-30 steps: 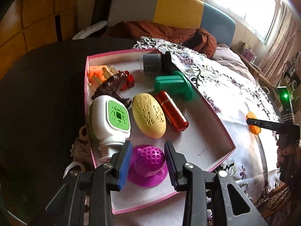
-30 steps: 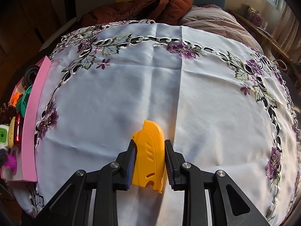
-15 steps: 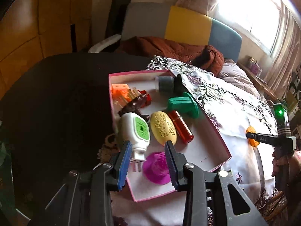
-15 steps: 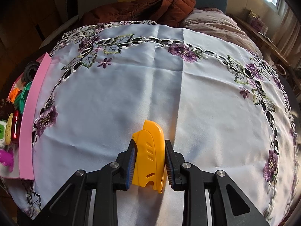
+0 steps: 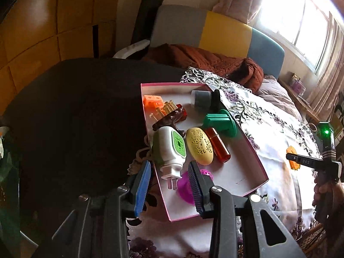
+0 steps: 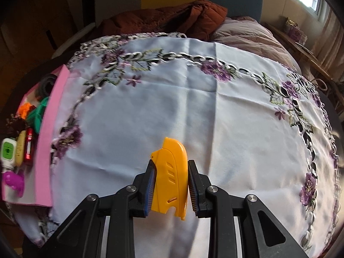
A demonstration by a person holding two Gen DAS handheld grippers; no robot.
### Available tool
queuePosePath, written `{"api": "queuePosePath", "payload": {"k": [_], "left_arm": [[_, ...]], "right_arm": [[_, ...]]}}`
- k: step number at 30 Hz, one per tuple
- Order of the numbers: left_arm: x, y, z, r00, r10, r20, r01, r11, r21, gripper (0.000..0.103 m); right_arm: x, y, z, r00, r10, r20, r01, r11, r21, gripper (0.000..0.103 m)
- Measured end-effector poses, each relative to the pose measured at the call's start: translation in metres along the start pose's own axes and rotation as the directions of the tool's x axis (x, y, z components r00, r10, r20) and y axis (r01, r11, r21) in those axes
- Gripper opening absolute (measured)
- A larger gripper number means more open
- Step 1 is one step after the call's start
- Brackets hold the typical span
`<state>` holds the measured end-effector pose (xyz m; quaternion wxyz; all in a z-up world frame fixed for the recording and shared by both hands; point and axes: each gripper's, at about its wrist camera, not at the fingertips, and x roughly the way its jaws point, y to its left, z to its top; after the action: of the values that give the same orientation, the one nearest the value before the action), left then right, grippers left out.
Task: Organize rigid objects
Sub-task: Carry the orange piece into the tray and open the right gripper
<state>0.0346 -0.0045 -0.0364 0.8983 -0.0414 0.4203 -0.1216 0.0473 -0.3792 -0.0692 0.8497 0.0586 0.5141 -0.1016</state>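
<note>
A pink box [image 5: 250, 145] holds a purple nubbed piece [image 5: 185, 190], a white and green plug-in device [image 5: 169, 148], a yellow oval case [image 5: 198, 146], a red cylinder [image 5: 217, 145], a green piece [image 5: 219, 120] and several smaller things. My left gripper [image 5: 169, 185] hovers open over the box's near left corner, above the plug's prongs, holding nothing. Over the white cloth, my right gripper [image 6: 171, 178] is shut on a yellow plastic piece [image 6: 172, 167]. The left wrist view shows that yellow piece [image 5: 292, 159] at the far right, with a hand [image 5: 322, 193] on the gripper's handle.
The embroidered white tablecloth [image 6: 172, 96] covers the round table; the box's pink wall [image 6: 46, 150] stands at its left edge. A dark bare tabletop [image 5: 75, 118] lies left of the box. A brown jacket [image 6: 172, 17] lies on the seat beyond the table.
My left gripper has drawn back and up from the purple piece, which stays in the box; the box now looks smaller and farther. The right gripper keeps still on the yellow piece.
</note>
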Motion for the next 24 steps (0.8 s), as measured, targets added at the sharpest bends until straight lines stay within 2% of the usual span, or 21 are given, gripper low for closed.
{"api": "queuePosePath", "payload": {"k": [6, 14, 19, 24], "left_arm": [[0.002, 0.002, -0.001, 1.0, -0.004, -0.007, 0.004, 1.0, -0.005, 0.036], [0.001, 0.012, -0.001, 1.0, 0.011, -0.002, -0.011, 0.999, -0.039, 0.036], [0.002, 0.022, -0.004, 1.0, 0.026, -0.009, -0.027, 0.998, -0.061, 0.036], [0.002, 0.029, -0.006, 0.999, 0.036, -0.014, -0.036, 0.997, -0.075, 0.036]], "right_arm": [[-0.018, 0.028, 0.004, 0.997, 0.07, 0.037, -0.069, 0.997, -0.042, 0.028], [-0.048, 0.086, 0.008, 0.975, 0.208, 0.084, -0.195, 0.971, -0.139, 0.028], [-0.06, 0.134, 0.006, 0.945, 0.321, 0.064, -0.3, 0.926, -0.229, 0.028], [-0.053, 0.175, -0.003, 0.93, 0.367, 0.009, -0.348, 0.891, -0.292, 0.028]]}}
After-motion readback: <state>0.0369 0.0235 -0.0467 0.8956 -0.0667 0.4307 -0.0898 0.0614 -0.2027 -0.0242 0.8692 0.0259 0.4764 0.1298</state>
